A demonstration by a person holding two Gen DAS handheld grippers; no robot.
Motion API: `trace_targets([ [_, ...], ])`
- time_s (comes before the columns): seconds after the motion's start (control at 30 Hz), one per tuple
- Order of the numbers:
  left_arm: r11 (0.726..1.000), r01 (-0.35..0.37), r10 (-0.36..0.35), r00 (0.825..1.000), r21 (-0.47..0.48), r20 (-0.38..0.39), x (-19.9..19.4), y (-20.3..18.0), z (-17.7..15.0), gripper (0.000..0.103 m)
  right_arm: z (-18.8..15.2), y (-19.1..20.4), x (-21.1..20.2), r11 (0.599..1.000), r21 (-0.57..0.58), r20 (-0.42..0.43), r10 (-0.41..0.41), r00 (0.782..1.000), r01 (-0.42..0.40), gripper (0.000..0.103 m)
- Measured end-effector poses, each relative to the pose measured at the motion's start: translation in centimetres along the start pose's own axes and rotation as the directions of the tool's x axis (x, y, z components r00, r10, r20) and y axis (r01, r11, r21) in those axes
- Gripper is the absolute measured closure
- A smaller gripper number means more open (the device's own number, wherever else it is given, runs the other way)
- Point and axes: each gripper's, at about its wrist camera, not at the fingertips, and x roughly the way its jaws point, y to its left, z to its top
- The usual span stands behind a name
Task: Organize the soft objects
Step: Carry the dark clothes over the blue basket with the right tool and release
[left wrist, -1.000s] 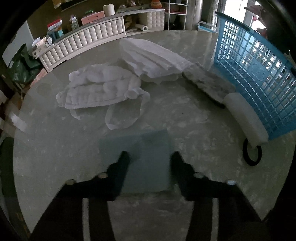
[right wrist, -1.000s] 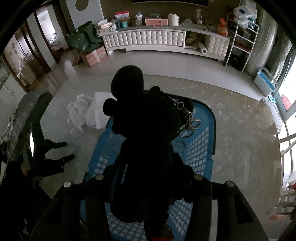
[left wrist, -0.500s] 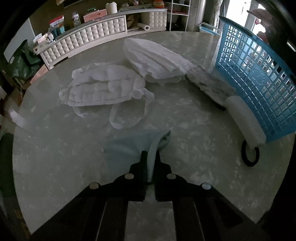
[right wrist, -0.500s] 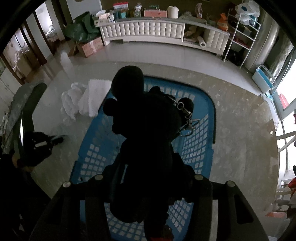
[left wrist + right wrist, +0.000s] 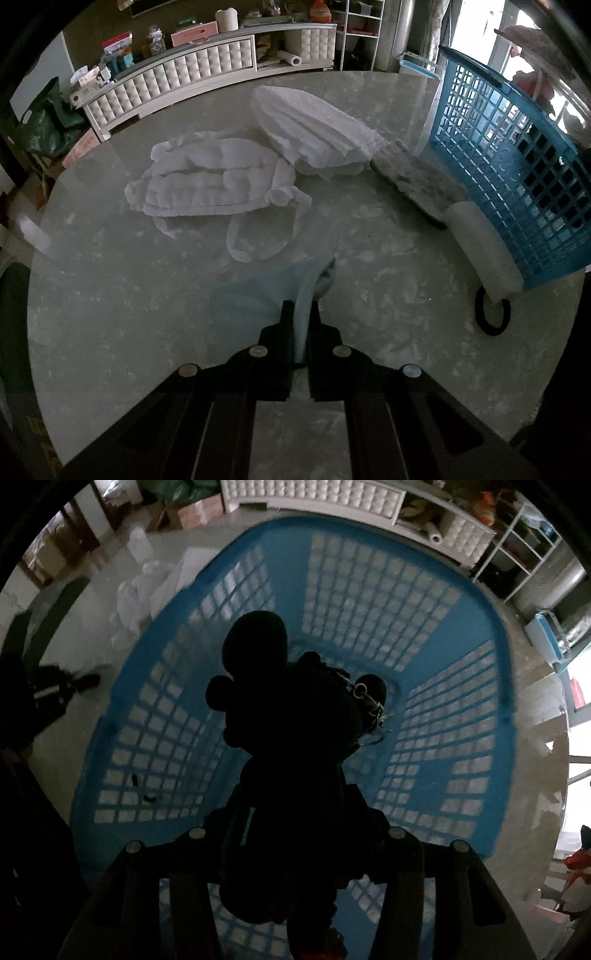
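Cloth (image 5: 258, 295) now pinched by left hand-held gripper (image 5: 300, 314), toy (image 5: 291, 746) lower into basket (image 5: 436, 635)

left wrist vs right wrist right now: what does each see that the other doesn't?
Only left wrist: the left gripper shut on a pale blue cloth, plus a white foam roll and a black ring on the table.
Only right wrist: the right gripper holding a dark plush toy over the basket's inside.
Both: the blue basket, the white bundles.
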Motion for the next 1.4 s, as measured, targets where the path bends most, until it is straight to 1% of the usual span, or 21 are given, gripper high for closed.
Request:
trace_targets([
  [0.13, 1.000, 0.012, -0.012, 1.000, -0.001, 0.009, -0.4, 0.2, -0.1, 0.098, -0.2, 0.8, 0.9, 0.999, -0.037, -0.031, -0.004, 1.000, 0.003, 0.052],
  [0.3, 1.000, 0.024, -0.023, 0.999, -0.012, 0.024, -1.1, 0.7, -0.1, 0.098, -0.4, 1.0, 1.3, 0.997, -0.074, -0.034, -0.011, 0.999, 0.009, 0.052],
  [0.37, 1.000, 0.024, -0.024, 1.000, -0.016, 0.021, -1.1, 0.9, -0.1, 0.098, -0.1, 1.2, 1.4, 0.997, -0.083, -0.041, 0.001, 0.999, -0.005, 0.052],
  [0.47, 0.999, 0.030, -0.029, 0.999, -0.012, 0.022, -1.3, 0.9, -0.1, 0.098, -0.3, 1.0, 1.4, 0.993, -0.114, -0.051, 0.011, 0.999, -0.016, 0.052],
  [0.57, 0.999, 0.033, -0.032, 0.999, -0.011, 0.023, -1.3, 0.8, -0.1, 0.098, -0.8, 0.2, 1.4, 0.991, -0.137, -0.063, 0.004, 0.998, -0.012, 0.052],
  [0.7, 0.999, 0.029, -0.029, 0.999, -0.013, 0.019, -1.2, 0.9, -0.1, 0.098, -1.5, -0.8, 1.6, 0.990, -0.138, -0.084, -0.007, 0.996, -0.005, 0.052],
  [0.8, 0.999, 0.032, -0.032, 0.999, -0.014, 0.023, -1.3, 0.8, 0.0, 0.098, -1.4, -1.3, 1.6, 0.991, -0.135, -0.090, -0.009, 0.996, -0.003, 0.051],
  [0.83, 0.999, 0.033, -0.033, 0.999, -0.014, 0.024, -1.3, 0.8, 0.0, 0.098, -1.5, -1.6, 1.6, 0.991, -0.134, -0.094, -0.013, 0.996, 0.000, 0.047],
  [0.9, 0.999, 0.034, -0.033, 0.999, -0.013, 0.026, -1.4, 0.8, 0.0, 0.098, -1.4, -0.7, 1.9, 0.991, -0.133, -0.101, -0.015, 0.995, 0.001, 0.047],
  [1.0, 0.999, 0.036, -0.035, 0.999, -0.015, 0.031, -1.5, 0.9, 0.0, 0.098, -1.2, -0.4, 1.4, 0.992, -0.127, -0.101, -0.021, 0.995, 0.008, 0.044],
  [1.07, 0.999, 0.039, -0.038, 0.999, -0.019, 0.038, -1.7, 1.0, 0.0, 0.098, -0.9, -0.4, 0.8, 0.993, -0.116, -0.092, -0.025, 0.995, 0.015, 0.038],
  [1.13, 0.999, 0.045, -0.044, 0.998, -0.022, 0.045, -2.0, 1.1, 0.0, 0.098, -0.9, -0.6, -0.2, 0.995, -0.102, -0.074, -0.029, 0.997, 0.021, 0.022],
  [1.2, 0.998, 0.062, -0.061, 0.996, -0.020, 0.066, -2.7, 1.0, -0.2, 0.098, -0.5, -0.6, -1.0, 0.995, -0.092, -0.043, -0.040, 0.998, 0.035, 0.016],
  [1.3, 0.996, 0.083, -0.081, 0.993, -0.018, 0.086, -3.9, 0.7, -0.5, 0.098, 0.0, -1.1, -2.7, 0.996, -0.066, 0.014, -0.060, 0.998, 0.061, 0.002],
  [1.33, 0.996, 0.092, -0.090, 0.992, -0.017, 0.091, -4.3, 0.6, -0.6, 0.098, 0.1, -0.8, -3.4, 0.996, -0.057, 0.031, -0.065, 0.997, 0.067, 0.000],
  [1.4, 0.996, 0.088, -0.087, 0.991, -0.002, 0.106, -5.2, -0.1, -0.9, 0.098, -0.3, -0.9, -5.1, 0.996, -0.034, 0.092, -0.076, 0.993, 0.080, 0.000],
])
